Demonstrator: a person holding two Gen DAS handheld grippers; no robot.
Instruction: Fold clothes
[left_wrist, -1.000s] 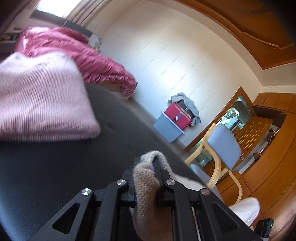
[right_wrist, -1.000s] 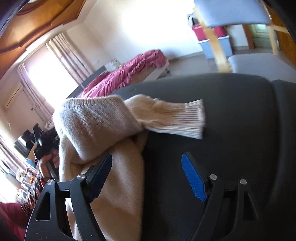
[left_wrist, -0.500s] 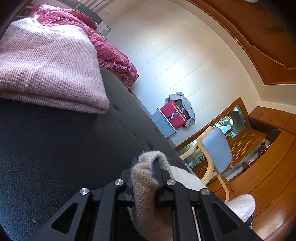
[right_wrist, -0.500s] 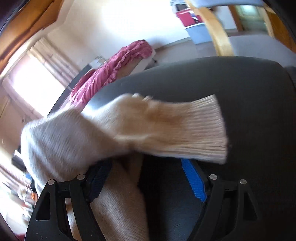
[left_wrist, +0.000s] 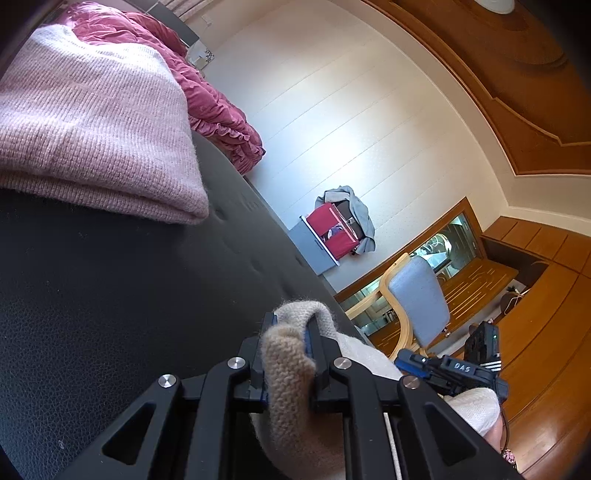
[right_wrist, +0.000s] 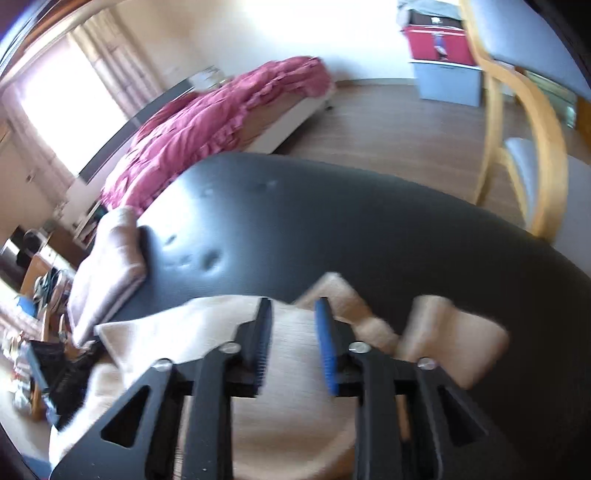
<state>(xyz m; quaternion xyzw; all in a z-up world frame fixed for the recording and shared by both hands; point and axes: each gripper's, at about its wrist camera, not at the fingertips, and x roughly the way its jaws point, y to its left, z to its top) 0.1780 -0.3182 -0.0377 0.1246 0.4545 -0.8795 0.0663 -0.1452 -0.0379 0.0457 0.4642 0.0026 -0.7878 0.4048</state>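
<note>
- Your left gripper (left_wrist: 290, 354) is clamped on a fold of the beige sweater (right_wrist: 291, 417), anchoring it on the black table (right_wrist: 332, 229).
- Your right gripper (right_wrist: 293, 341) sits fingers apart over the knit, probably positioned for the next pinch.

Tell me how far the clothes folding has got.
Done: the pink sweater lies folded on the black surface. In hand: the left gripper is clamped on a bunch of the beige sweater, while the right gripper hovers open above it. Left: the beige sweater is spread out with one sleeve loose at the side, so its folds remain.
</note>
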